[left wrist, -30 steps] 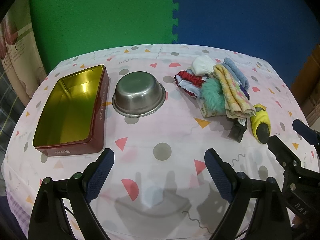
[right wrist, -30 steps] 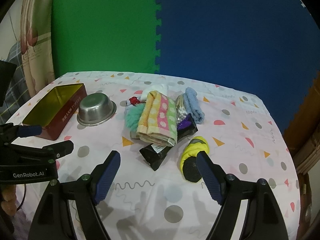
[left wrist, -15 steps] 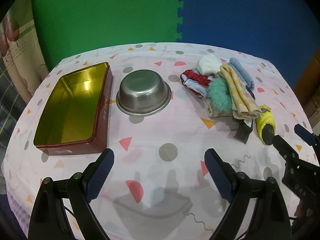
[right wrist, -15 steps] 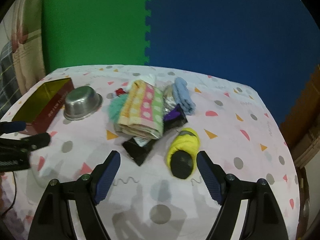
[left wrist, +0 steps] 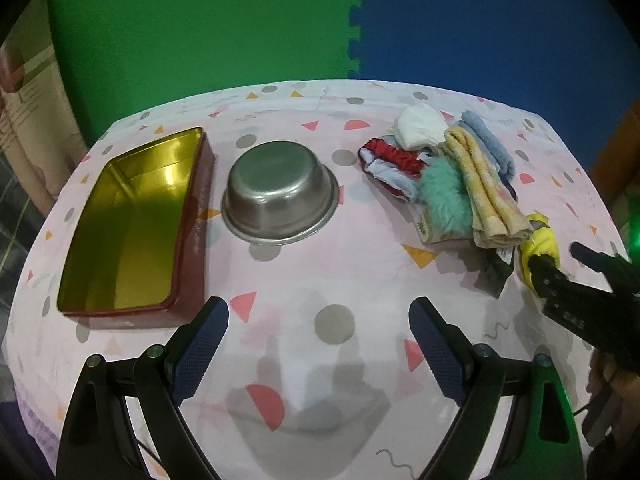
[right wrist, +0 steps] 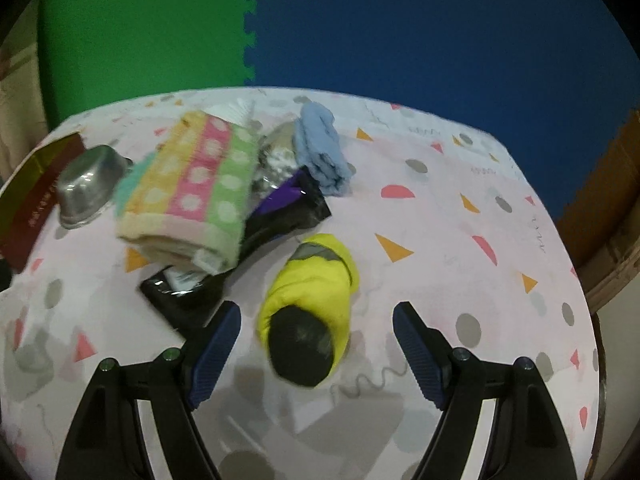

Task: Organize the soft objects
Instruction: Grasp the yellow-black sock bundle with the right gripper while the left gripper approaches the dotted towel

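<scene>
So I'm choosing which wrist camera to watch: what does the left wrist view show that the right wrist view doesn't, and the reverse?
Only the left shows inside the gold-lined red rectangular tin, plus the white cloth bundle and red satin pouch. Only the right shows the open right gripper framing the yellow rolled sock. Both show the steel bowl and striped folded towel.

Dim, overhead light throws soft shadows on the table [left wrist: 304, 280]. Fisheye bends edges, with black corners. Right view motion-blurred toward nine o'clock; tin [left wrist: 132, 224] glares.
</scene>
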